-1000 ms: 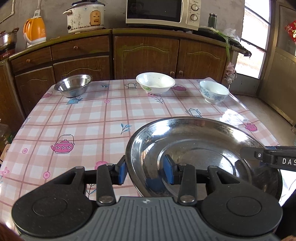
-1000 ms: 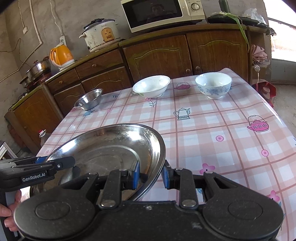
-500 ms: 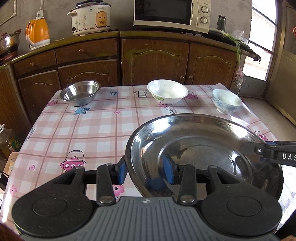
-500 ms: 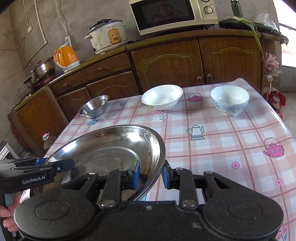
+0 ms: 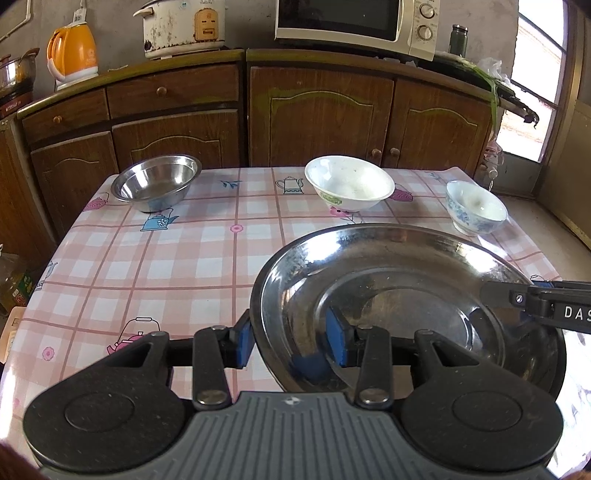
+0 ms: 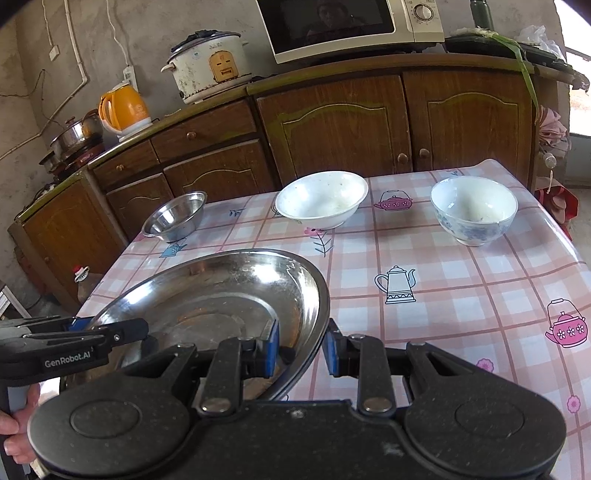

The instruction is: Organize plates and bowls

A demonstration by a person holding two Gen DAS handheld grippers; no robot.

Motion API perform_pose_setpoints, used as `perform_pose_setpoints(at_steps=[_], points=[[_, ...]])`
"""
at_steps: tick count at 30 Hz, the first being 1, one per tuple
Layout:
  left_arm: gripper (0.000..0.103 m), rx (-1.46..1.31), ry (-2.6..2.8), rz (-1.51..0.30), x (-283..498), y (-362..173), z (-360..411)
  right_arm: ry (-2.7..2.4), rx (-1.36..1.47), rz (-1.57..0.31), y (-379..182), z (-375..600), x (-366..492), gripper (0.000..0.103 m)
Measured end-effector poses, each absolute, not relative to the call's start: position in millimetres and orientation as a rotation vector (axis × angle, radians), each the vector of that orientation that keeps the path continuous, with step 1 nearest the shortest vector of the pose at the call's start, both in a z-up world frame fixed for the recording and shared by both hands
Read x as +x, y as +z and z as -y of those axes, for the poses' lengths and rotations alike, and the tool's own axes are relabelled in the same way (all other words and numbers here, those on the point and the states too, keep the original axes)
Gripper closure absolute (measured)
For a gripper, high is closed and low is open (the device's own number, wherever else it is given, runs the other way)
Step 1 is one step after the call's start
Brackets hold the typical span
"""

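Observation:
A large steel plate point(image 5: 406, 314) point(image 6: 221, 302) is held over the near part of the table between both grippers. My left gripper point(image 5: 290, 339) is shut on its left rim, blue pads on either side of the edge. My right gripper point(image 6: 301, 349) is shut on the opposite rim. Each gripper shows in the other's view: the right one point(image 5: 517, 299), the left one point(image 6: 107, 330). At the far edge stand a steel bowl point(image 5: 157, 182) point(image 6: 175, 216), a white bowl point(image 5: 349, 182) point(image 6: 321, 197) and a blue-patterned bowl point(image 5: 474, 206) point(image 6: 472, 208).
The table wears a pink checked cloth point(image 5: 184, 266) point(image 6: 461, 295). Brown cabinets point(image 5: 317, 114) stand close behind it, bearing a microwave point(image 5: 354, 18), a rice cooker point(image 5: 184, 26) and an orange kettle point(image 5: 72, 51). A person's hand point(image 6: 14, 424) grips the left handle.
Both grippers have carried the plate forward across the table; the three bowls now look nearer and larger. The grip on both rims is unchanged.

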State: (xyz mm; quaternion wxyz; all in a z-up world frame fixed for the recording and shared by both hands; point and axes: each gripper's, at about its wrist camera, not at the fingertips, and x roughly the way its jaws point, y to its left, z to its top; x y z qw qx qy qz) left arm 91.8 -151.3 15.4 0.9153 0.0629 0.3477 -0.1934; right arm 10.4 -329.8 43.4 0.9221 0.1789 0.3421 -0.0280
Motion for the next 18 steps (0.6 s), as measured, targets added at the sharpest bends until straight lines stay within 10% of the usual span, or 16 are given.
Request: perform_pose_setpoints(at_steps=[18], points=[[0.063,0.140,-0.400,-0.743,151,-9,173,-0.088,0.362,-0.710,9,352,72,0.070]])
